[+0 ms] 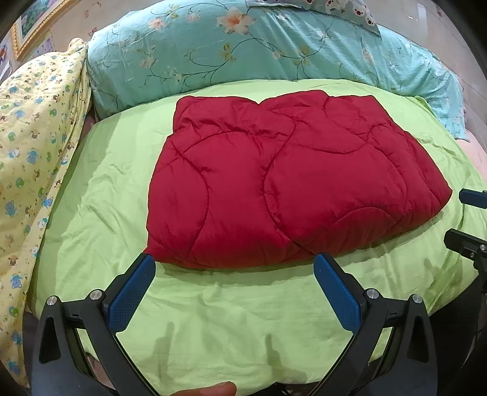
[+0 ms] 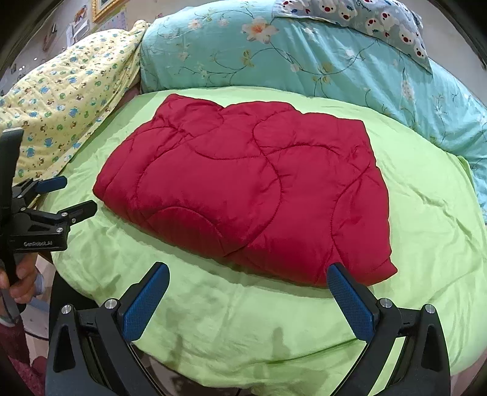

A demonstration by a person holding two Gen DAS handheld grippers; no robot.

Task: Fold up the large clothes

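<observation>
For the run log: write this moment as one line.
item: red quilted padded garment folded, flat on green sheet | left gripper open, empty | right gripper open, empty | both at near edge

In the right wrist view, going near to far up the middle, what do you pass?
Right hand-held gripper, open, then the green sheet, the folded red quilt, the teal floral bedding, the bear-print pillow.
</observation>
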